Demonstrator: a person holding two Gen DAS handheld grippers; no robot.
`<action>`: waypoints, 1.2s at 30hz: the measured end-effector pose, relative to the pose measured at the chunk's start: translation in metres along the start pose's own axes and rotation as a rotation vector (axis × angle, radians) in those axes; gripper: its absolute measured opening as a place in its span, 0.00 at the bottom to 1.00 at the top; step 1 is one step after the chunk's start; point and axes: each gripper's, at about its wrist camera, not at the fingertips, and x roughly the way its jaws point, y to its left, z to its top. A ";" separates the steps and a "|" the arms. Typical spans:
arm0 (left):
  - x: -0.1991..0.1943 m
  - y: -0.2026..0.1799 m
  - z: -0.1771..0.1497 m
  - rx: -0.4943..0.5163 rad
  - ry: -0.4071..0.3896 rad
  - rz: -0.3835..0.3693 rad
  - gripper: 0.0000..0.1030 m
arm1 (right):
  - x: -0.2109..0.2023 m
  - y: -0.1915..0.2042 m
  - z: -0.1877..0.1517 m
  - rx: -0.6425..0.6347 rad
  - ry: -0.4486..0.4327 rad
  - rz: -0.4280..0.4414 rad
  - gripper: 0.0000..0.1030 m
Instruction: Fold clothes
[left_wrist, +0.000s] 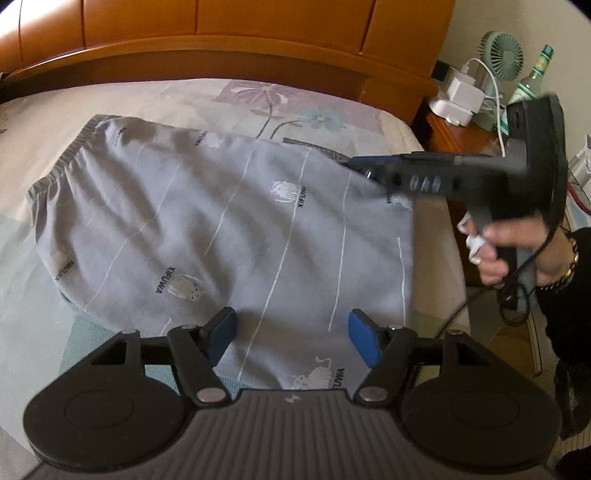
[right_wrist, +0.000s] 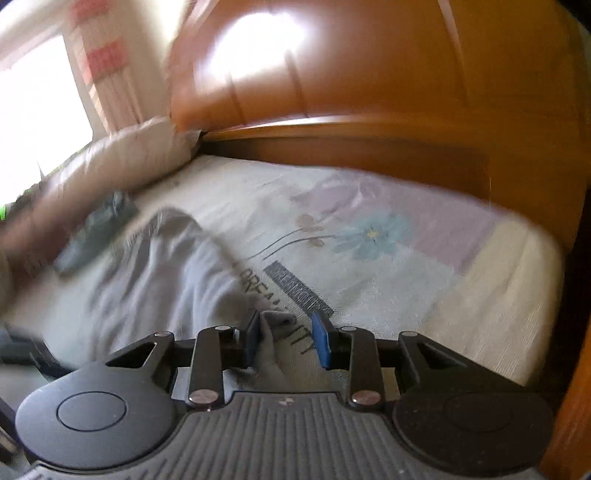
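Grey printed garment (left_wrist: 221, 221), long axis running diagonally, waistband far-left; we see it beneath the wide, empty left gripper (left_wrist: 291, 338); right gripper (right_wrist: 286, 338) part-open, cloth corner between its jaws

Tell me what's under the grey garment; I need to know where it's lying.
The grey garment lies on a floral bedsheet, visible all round it. Whatever lies directly beneath it is covered.
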 end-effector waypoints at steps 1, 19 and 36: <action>0.000 0.000 0.000 -0.002 -0.002 -0.003 0.70 | -0.001 0.006 -0.002 -0.038 -0.003 -0.007 0.22; -0.010 0.037 0.038 -0.148 -0.179 -0.017 0.71 | -0.028 0.002 0.018 -0.061 -0.023 0.213 0.19; 0.029 0.085 0.088 -0.099 -0.198 0.084 0.74 | -0.014 0.014 0.005 -0.231 0.023 0.090 0.41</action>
